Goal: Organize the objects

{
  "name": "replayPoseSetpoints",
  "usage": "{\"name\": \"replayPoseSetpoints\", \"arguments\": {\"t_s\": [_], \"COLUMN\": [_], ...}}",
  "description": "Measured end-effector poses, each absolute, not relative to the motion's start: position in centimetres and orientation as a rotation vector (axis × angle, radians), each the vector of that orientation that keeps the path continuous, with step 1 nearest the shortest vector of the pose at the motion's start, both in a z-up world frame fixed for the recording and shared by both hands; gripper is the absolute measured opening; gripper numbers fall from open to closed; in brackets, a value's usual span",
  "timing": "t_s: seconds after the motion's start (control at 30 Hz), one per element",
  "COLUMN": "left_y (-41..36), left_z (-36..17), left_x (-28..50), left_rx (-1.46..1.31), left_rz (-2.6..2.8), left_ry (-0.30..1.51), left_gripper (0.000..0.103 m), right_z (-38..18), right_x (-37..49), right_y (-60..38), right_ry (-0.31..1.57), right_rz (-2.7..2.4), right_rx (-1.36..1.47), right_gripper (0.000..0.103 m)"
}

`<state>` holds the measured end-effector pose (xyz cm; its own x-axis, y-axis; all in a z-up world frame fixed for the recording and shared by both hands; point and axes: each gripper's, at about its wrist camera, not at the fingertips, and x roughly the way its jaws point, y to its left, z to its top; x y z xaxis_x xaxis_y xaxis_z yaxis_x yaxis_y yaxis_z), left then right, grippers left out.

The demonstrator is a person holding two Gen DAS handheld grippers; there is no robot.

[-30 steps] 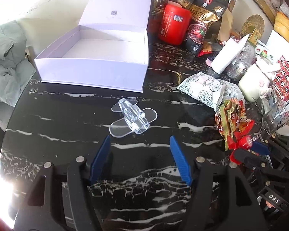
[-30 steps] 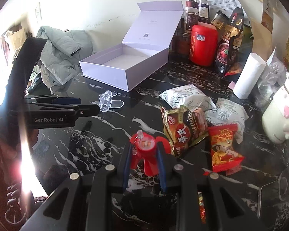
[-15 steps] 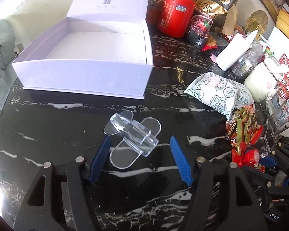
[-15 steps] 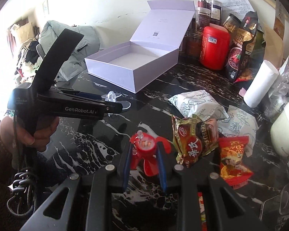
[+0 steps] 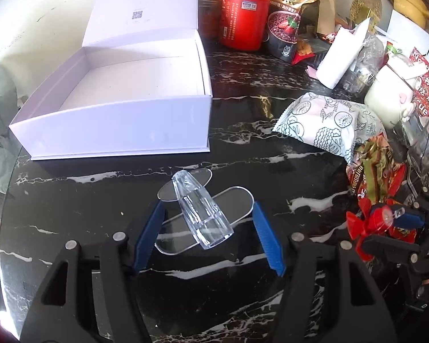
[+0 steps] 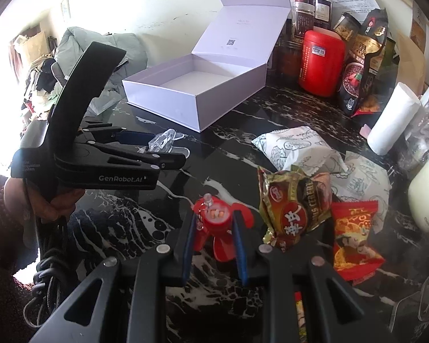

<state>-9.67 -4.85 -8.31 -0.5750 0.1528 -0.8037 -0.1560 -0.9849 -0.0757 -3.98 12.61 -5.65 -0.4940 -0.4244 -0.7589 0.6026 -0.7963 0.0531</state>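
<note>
Jaws (left) wide — clear plastic piece (image 5: pixel 201 208) between.

Right tongs (image 6: pixel 214 238) grip what looks like a red toy (image 6: pixel 216 220) above the marble table (image 6: pixel 237 131).

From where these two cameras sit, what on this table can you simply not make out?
- Small print on the lilac box lid: too small, both views.
- Whether the left claw touches the clear plastic toy: right wrist view, its body blocks the far finger.
- Red toy lower half: right wrist view, hidden between the right claw fingers.
- Jar contents: too small.
</note>
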Motion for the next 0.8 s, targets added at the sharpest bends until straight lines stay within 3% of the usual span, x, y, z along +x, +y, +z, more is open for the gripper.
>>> {"name": "replayPoseSetpoints", "arguments": {"t_s": [0.03, 0.07, 0.8], "left_y": [-5.0, -5.2, -5.6], "left_z": [-8.3, -8.2, -7.0], "left_x": [-9.6, -9.6, -7.8], "left_rx": [-1.348, -1.346, -1.346], "left_rz": [2.641, 2.646, 2.626], "left_ry": [-0.005, -0.003, -0.064], "left_gripper": [0.050, 0.044, 0.028], "right_z": [-5.7, -5.7, -4.4], "right_x": [-4.0, -4.0, -2.2], "right_y": [12.6, 12.6, 12.8], "right_ry": [0.288, 0.285, 0.283], "right_rz": [-2.274, -2.273, -2.277], "right_rx": [1.076, 1.077, 1.017], "right_gripper": [0.025, 0.025, 0.025]}}
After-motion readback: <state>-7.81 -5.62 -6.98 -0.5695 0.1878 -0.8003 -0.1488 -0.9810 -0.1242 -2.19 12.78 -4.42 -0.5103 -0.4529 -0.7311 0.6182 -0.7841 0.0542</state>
